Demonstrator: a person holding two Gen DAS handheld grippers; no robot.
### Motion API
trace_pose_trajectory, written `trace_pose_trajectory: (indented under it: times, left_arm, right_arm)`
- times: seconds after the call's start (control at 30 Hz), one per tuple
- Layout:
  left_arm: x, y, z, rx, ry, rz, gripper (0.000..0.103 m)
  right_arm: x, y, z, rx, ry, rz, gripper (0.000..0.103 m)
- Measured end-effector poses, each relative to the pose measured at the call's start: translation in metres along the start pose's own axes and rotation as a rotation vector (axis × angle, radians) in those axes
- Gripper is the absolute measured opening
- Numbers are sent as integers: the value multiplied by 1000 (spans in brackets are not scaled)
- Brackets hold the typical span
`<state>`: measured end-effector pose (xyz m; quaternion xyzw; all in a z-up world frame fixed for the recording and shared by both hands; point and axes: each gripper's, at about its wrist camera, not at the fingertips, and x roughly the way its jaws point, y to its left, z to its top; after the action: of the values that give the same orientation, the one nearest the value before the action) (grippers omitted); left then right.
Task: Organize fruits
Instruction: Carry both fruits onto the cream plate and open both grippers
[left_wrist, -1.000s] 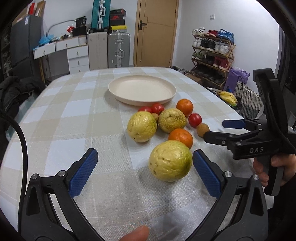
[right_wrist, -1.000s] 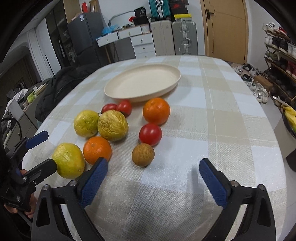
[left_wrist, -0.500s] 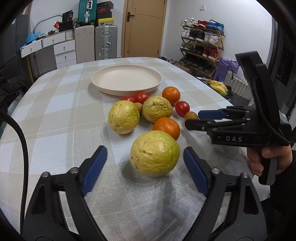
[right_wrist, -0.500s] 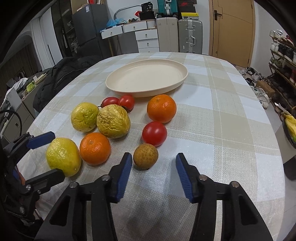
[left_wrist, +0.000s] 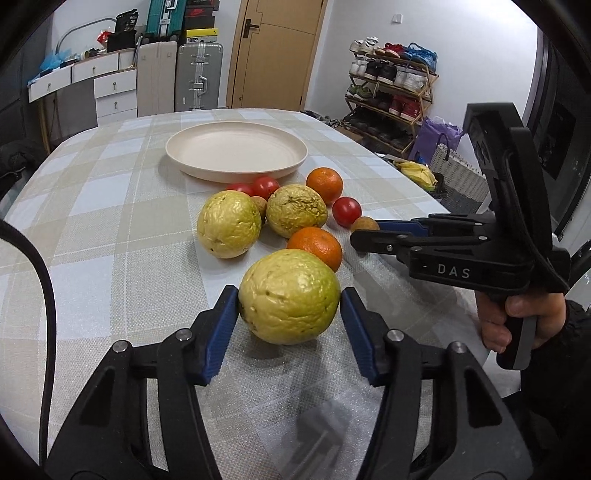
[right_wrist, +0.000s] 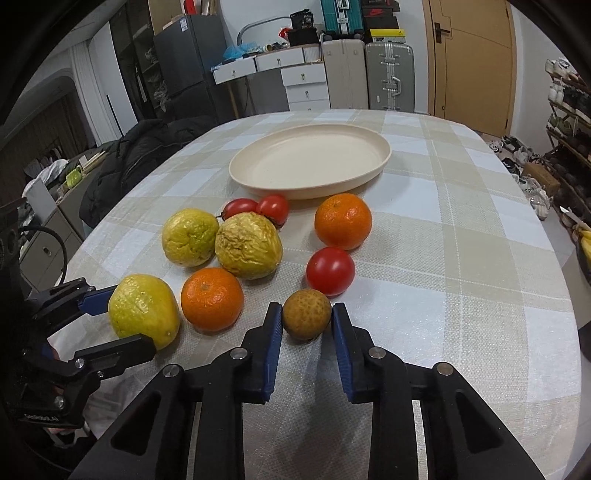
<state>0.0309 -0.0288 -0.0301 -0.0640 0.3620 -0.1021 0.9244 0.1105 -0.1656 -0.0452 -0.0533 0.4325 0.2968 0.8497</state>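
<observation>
My left gripper (left_wrist: 289, 295) has its jaws closing on a big yellow-green fruit (left_wrist: 291, 314) near the table's front edge, and both blue pads touch its sides. The right wrist view shows that same fruit (right_wrist: 144, 310) at the far left, inside the left gripper (right_wrist: 125, 321). My right gripper (right_wrist: 307, 314) is shut on a small brown round fruit (right_wrist: 306, 318) that rests on the cloth. From the left wrist, the right gripper (left_wrist: 369, 232) reaches in from the right and partly hides the brown fruit (left_wrist: 364, 224). The cream plate (left_wrist: 236, 177) stands empty behind the fruits.
Loose on the checked cloth lie two more yellow fruits (right_wrist: 188, 238) (right_wrist: 248, 245), two oranges (right_wrist: 211, 299) (right_wrist: 342, 220) and three red tomatoes, the nearest (right_wrist: 330, 271) just behind the brown fruit. The table edge runs close on the right, with a shoe rack (left_wrist: 391, 92) beyond it.
Both grippers have closed from wide open. The left pads came in onto the big yellow-green fruit. The right pads came in onto the small brown fruit. Neither fruit has left the cloth.
</observation>
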Motion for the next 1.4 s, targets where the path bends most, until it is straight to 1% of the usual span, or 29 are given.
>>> trace_pose_trajectory:
  times: [0.07,0.37,0.57,0.87,1.1,1.4]
  left_arm:
    - [-3,2,2,-4,-11,-3,54]
    - [-22,6,13,-6,-88,35,54]
    - [-29,10,23,-16,-115,52,54]
    - [-27,14,49,-30,-140,45,54]
    - [-27,18,70,-19,-174,64,54]
    - [-16,24,95,-31,-196,89,54]
  right_arm:
    - [-3,-1,0,5,-14,5,28]
    - [-15,-3,3,26,-68,32,28]
    - [-26,-1,10,24,-106,53,28]
    - [-41,-6,27,27,-157,57,28]
    - [-50,-17,42,64,-184,62,28]
    - [-47,-18,62,63,-202,71,28]
